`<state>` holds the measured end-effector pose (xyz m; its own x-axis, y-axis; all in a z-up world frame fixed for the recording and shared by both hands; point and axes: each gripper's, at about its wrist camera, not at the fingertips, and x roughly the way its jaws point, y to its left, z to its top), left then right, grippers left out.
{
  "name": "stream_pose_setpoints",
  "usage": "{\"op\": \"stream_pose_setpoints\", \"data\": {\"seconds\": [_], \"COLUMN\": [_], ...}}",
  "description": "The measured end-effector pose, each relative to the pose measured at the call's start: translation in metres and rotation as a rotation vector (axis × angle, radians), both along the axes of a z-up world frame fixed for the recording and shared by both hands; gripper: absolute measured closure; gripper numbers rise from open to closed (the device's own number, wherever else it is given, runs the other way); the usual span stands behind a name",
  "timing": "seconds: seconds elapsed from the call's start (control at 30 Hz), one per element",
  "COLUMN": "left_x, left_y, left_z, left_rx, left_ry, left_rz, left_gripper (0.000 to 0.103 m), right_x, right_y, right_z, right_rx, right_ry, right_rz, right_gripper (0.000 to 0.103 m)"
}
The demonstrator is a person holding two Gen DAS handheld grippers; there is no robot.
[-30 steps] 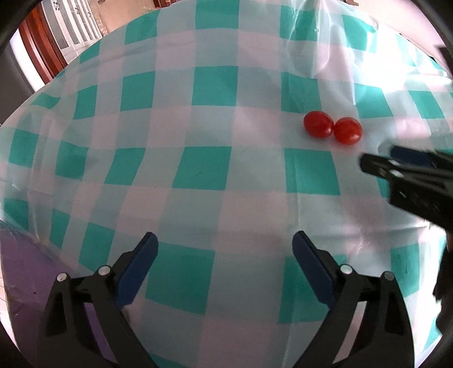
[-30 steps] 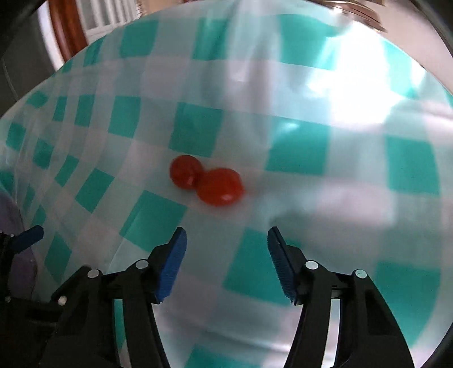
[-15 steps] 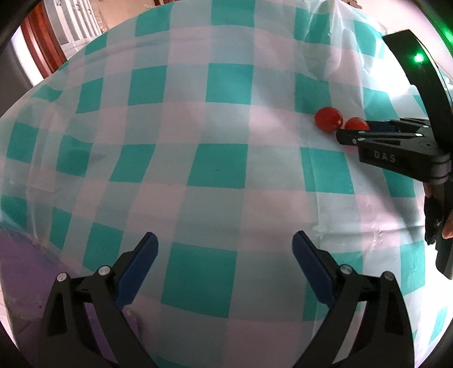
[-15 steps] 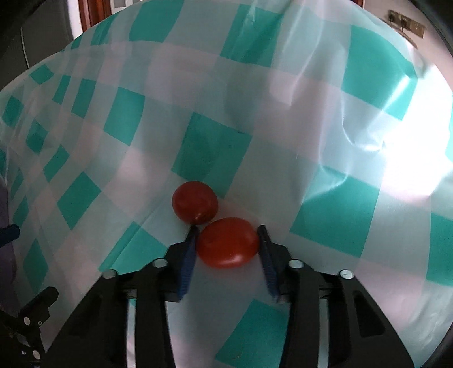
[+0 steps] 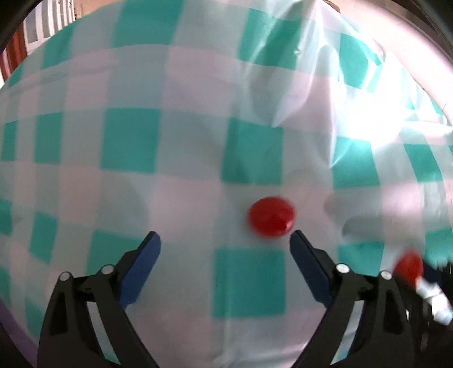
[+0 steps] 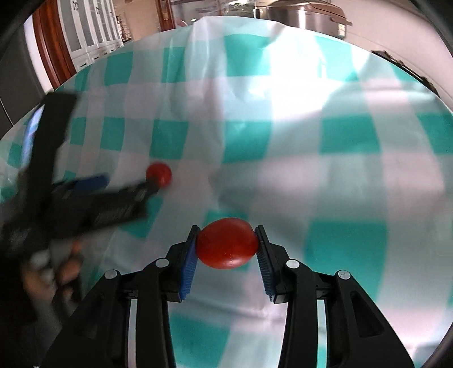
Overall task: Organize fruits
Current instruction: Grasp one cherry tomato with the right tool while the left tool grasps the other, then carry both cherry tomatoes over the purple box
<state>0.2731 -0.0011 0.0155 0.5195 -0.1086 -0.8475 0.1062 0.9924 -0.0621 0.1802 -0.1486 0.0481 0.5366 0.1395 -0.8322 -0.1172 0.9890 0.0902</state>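
Note:
Two small red tomatoes are in view over a teal-and-white checked tablecloth (image 5: pixel 130 141). My right gripper (image 6: pixel 226 245) is shut on one tomato (image 6: pixel 226 243) and holds it above the cloth; that tomato also shows at the right edge of the left wrist view (image 5: pixel 409 267). The other tomato (image 5: pixel 271 216) lies on the cloth just ahead of my left gripper (image 5: pixel 223 245), near its right fingertip. The left gripper is open and empty. In the right wrist view that tomato (image 6: pixel 159 174) sits at the tip of the blurred left gripper (image 6: pixel 124 186).
A steel pot (image 6: pixel 305 14) stands beyond the table's far edge. White cabinets with a wooden frame (image 6: pixel 82 36) are at the back left. The cloth (image 6: pixel 339 141) has folds and a bright glare patch at the right.
My right gripper has shut on one tomato and lifted it off the cloth. My left gripper has moved forward and right, up to the remaining tomato.

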Motion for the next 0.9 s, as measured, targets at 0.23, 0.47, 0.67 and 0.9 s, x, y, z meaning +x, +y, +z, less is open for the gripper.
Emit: {"op": "stream_pose_setpoints", "data": {"seconds": [0.23, 0.47, 0.67, 0.9], "left_x": [0.019, 0.013, -0.019, -0.091], "left_y": [-0.022, -0.031, -0.033, -0.002], "left_z": [-0.008, -0.005, -0.003, 0.015], "left_rx": [0.006, 0.007, 0.014, -0.077], "left_ry": [-0.018, -0.031, -0.053, -0.019], "left_rz": [-0.051, -0.084, -0.140, -0.104], "left_gripper": [0.028, 0.052, 0.069, 0.069], "right_x": [-0.014, -0.036, -0.052, -0.084], "right_y": [-0.010, -0.013, -0.008, 0.000], "right_z": [0.001, 0.008, 0.010, -0.003], "right_rx": [0.003, 0.008, 0.011, 0.063], "right_ry": [-0.004, -0.007, 0.002, 0.091], "right_rz": [-0.029, -0.038, -0.050, -0.057], "right_gripper": [0.064, 0.064, 0.064, 0.064]}}
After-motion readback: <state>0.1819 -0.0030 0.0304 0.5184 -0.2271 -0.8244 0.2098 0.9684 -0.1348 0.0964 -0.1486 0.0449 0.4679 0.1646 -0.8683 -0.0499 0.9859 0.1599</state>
